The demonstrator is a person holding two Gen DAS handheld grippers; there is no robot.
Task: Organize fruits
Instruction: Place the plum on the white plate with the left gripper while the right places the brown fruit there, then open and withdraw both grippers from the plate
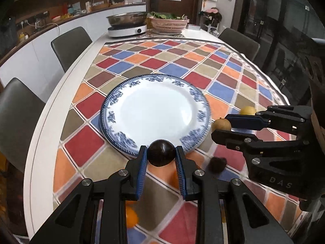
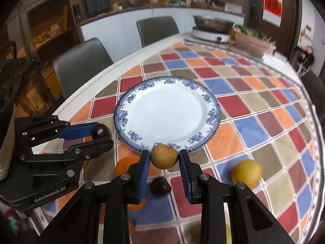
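Clamping a dark round fruit [image 1: 161, 153] between its blue pads, the left gripper [image 1: 161, 156] hovers at the near rim of the blue-patterned plate [image 1: 121, 109]. Just beside it, the right gripper [image 2: 164, 158] pinches a speckled brown fruit [image 2: 164, 156] at the same rim. On the checkered tablecloth [image 2: 243, 109], near its front edge, lie a yellow fruit [image 2: 246, 172], an orange one [image 2: 124, 165] and a small dark fruit [image 2: 160, 185], perhaps another plum; blur hides detail.
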